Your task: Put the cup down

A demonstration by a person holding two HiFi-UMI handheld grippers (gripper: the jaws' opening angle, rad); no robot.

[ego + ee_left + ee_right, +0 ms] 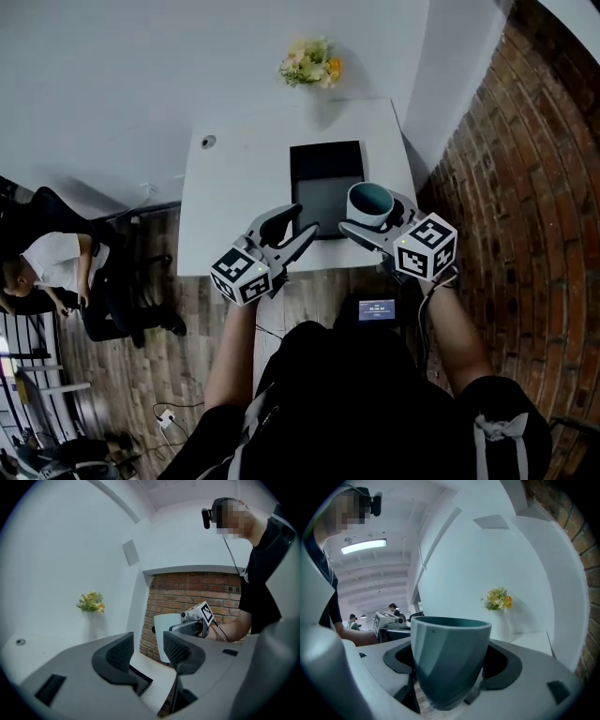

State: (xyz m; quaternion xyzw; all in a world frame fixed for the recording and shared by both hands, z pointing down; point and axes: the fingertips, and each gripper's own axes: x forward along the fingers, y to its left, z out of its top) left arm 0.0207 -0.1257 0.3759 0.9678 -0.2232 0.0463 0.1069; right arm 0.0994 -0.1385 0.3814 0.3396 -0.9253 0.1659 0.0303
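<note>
**Surface** [234,197]: white, ahead of and below both sets of fingers. Nothing of the task rests on it yet.

**Panel** [323,173]: dark and flat, lying on the surface. It sits just beyond the left fingertips and beside and below the right ones.

**Right gripper** [371,223]: fingers [502,662] clamped on the cup, one pad on each side of its lower body. It is held over the near right part of the surface.

**Left gripper** [302,223]: fingers [119,652] spread, with nothing between them. The panel's near edge shows through the gap. It takes no part in the carry.

**Cup** [450,653]: teal inside, upright, mouth up, and it looks empty. It is gripped between the right fingers and sits to the right of the left fingers. Its base appears to be off the surface, though how high cannot be told.

**Flowers** [309,64]: a small yellow bunch at the far edge of the surface, well beyond both sets of fingers.

**Disc** [208,142]: small and round, on the surface far left of the left fingers.

**Progress**: the cup is carried to the surface but not set down. What seems left is to lower it until the base rests, spread the right fingers, and pull them clear without tipping it.
</note>
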